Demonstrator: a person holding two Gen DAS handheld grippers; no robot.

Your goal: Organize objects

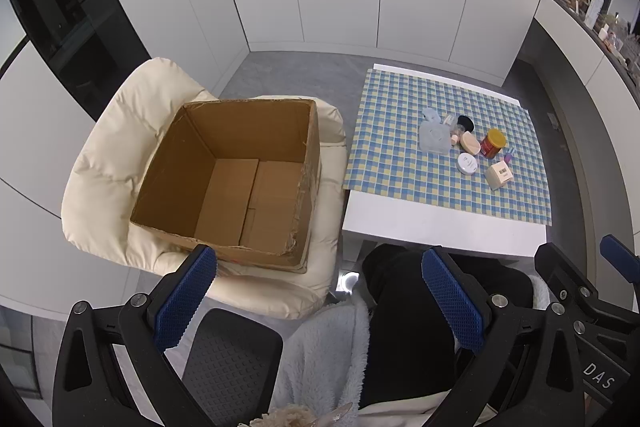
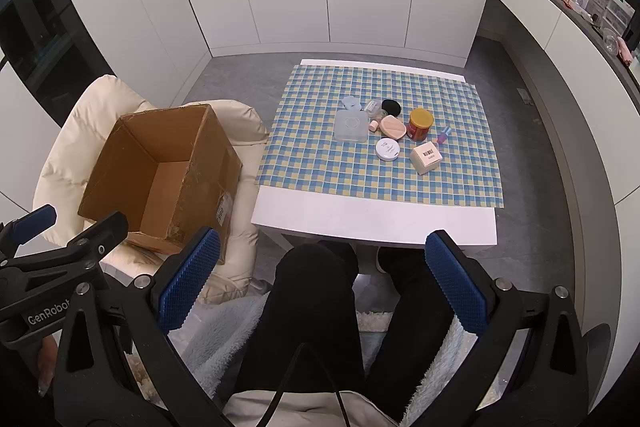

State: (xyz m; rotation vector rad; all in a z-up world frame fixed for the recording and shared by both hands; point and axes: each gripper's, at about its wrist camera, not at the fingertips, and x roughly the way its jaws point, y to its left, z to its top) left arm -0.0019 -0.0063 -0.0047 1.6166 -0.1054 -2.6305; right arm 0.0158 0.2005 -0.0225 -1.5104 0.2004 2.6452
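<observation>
Both my left gripper (image 1: pixel 320 291) and right gripper (image 2: pixel 322 275) hang wide open, empty — reaching into that tight cluster, I risk toppling the red jar (image 2: pixel 420 125).

box (image 2: pixel 160 167): we see it on chair (image 2: pixel 64 155), left of surface (image 2: pixel 372 215)
cloth (image 2: pixel 320 167): on surface
jar (image 2: pixel 420 125), cube (image 2: pixel 426 157), tins: clustered mid-cloth

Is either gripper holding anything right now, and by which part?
Nothing is held. The left gripper and right gripper both have jaws wide open and empty, above the person's lap, away from the items on the checked tablecloth.
</observation>
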